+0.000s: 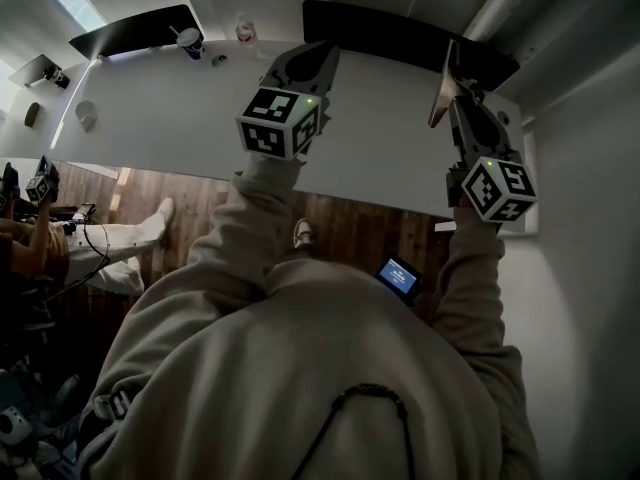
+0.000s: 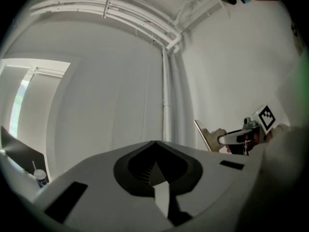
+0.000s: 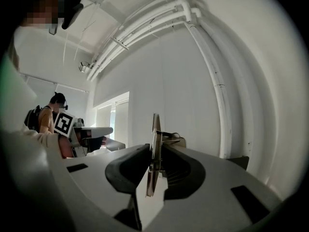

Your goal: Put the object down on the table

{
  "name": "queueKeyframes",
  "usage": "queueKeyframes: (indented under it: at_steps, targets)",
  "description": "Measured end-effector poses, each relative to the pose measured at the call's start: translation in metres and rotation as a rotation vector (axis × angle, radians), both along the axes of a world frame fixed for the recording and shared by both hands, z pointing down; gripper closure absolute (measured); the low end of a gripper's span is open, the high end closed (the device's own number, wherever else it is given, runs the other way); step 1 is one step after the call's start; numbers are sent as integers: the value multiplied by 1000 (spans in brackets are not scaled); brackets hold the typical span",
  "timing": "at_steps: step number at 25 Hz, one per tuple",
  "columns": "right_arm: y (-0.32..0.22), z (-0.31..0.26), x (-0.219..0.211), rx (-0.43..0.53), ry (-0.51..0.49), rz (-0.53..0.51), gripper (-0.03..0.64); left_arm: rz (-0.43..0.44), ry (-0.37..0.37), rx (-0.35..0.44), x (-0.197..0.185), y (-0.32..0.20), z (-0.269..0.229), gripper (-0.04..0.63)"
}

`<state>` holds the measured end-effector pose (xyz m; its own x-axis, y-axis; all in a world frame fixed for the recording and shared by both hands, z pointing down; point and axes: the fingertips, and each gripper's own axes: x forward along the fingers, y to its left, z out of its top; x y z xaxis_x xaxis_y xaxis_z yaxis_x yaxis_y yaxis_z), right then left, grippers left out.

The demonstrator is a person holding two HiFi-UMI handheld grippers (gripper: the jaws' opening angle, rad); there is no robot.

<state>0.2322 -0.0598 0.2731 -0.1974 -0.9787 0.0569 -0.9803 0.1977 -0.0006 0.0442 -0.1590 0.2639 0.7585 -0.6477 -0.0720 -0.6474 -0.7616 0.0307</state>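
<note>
My right gripper (image 1: 455,103) is shut on a thin wooden board with a metal spring clip (image 1: 441,92). It holds the board upright and edge-on over the right end of the white table (image 1: 180,118). In the right gripper view the board (image 3: 155,129) stands clamped between the dark jaws of the right gripper (image 3: 155,148). My left gripper (image 1: 320,58) hovers over the table's middle, jaws together with nothing in them; its own view shows the left gripper (image 2: 153,145) tips meeting. That view also catches the board (image 2: 204,135) off to the right.
A cup with a straw (image 1: 191,43) and a small bottle (image 1: 246,30) stand at the table's far edge. Dark chair backs (image 1: 400,38) line the far side. Another person (image 1: 40,238) sits at the left. A wall closes the right side.
</note>
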Motion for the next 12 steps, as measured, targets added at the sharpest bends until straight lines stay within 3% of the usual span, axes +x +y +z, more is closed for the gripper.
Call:
queueKeyframes:
  at_steps: [7,12]
  targets:
    - [-113,-15,5,-16,27,6,522,38,-35,-7,22,-105,5,591]
    - [-159,-29,28,-18,10,47,522,61,-61,-10,50,-150,2,591]
